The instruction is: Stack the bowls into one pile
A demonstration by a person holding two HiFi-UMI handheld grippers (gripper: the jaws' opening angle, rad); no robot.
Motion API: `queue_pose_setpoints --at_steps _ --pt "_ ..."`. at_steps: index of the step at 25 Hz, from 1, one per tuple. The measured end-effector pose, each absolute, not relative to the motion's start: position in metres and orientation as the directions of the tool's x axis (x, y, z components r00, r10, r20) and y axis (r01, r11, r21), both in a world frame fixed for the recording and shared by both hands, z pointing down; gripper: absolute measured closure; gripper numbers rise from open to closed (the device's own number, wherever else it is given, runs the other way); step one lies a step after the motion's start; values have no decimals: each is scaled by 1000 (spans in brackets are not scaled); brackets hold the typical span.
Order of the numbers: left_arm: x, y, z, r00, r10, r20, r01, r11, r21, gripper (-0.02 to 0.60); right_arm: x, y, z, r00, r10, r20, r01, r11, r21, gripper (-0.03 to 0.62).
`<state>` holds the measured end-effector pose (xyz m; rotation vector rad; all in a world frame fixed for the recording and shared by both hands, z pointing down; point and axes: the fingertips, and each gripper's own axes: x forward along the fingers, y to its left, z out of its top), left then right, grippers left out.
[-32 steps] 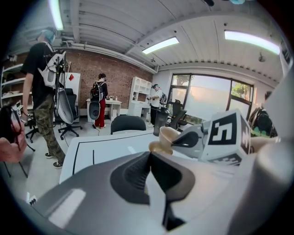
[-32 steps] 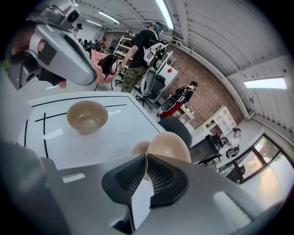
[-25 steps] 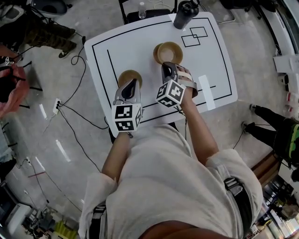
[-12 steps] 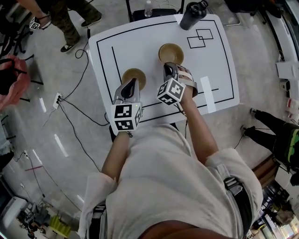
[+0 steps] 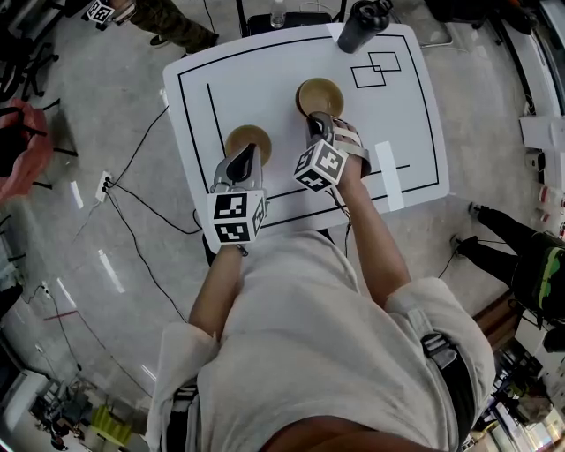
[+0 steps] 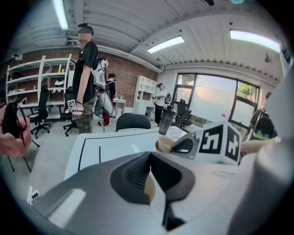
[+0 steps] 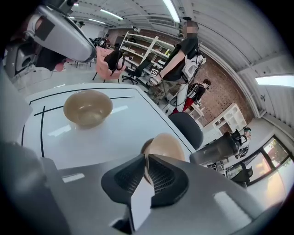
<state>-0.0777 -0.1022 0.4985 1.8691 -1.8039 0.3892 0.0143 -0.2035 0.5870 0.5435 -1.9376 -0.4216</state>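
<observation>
As the right gripper [image 7: 146,166] sits with its jaws drawn narrow on a thin tan edge, that edge reads as the near rim of the far bowl [image 7: 166,143]. It looks pinched, with the bowl swelling just beyond the pads. Over on the other side, the left gripper [image 6: 150,184] has its jaws pressed together. A tan sliver shows in the gap, but from the right gripper view the near bowl [image 7: 87,108] has a free rim all round. So I'd call that hand empty, hanging just over that bowl's near edge. Both bowls stand upright and apart on the white table [image 5: 265,75], with a dark bottle [image 5: 362,25] at the far edge. Step in hand, I reckon: taking hold of the first bowl, nothing stacked yet. The next move calls for a clean lift, a carry across to the near bowl and a level set-down inside it. Careful though, a rim pinch can let a bowl swing.
</observation>
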Motion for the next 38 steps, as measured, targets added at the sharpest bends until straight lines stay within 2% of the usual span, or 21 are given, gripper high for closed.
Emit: queue_pose_setpoints --at_steps 14,18,24,26,27,31,35,38 --pt "-67 -106 504 84 -833 547 -987 8 163 580 17 -203 593 -388 -518 763 -201 855 478 558" --pt "-65 -105 503 80 -831 551 -986 14 164 580 18 -203 590 -408 -507 759 -213 861 461 522" --pt "-71 -92 507 59 -819 570 -984 48 172 580 17 -195 575 -462 -524 715 -252 851 460 535" --pt "-74 -84 514 59 -807 587 -983 56 175 580 14 -191 569 -488 -530 693 -291 848 444 564" --pt "-76 -81 517 61 -800 597 -983 57 176 580 13 -188 566 -503 -531 682 -318 847 425 592" --pt "-87 -70 523 58 -779 624 -983 64 171 580 6 -167 559 -571 -501 651 -429 858 284 595" --pt "-101 -59 530 56 -763 643 -982 75 174 580 0 -140 565 -638 -433 637 -540 841 31 595" --pt "-110 -51 538 78 -750 657 -980 62 187 580 -3 -120 568 -661 -396 637 -566 820 -77 595"
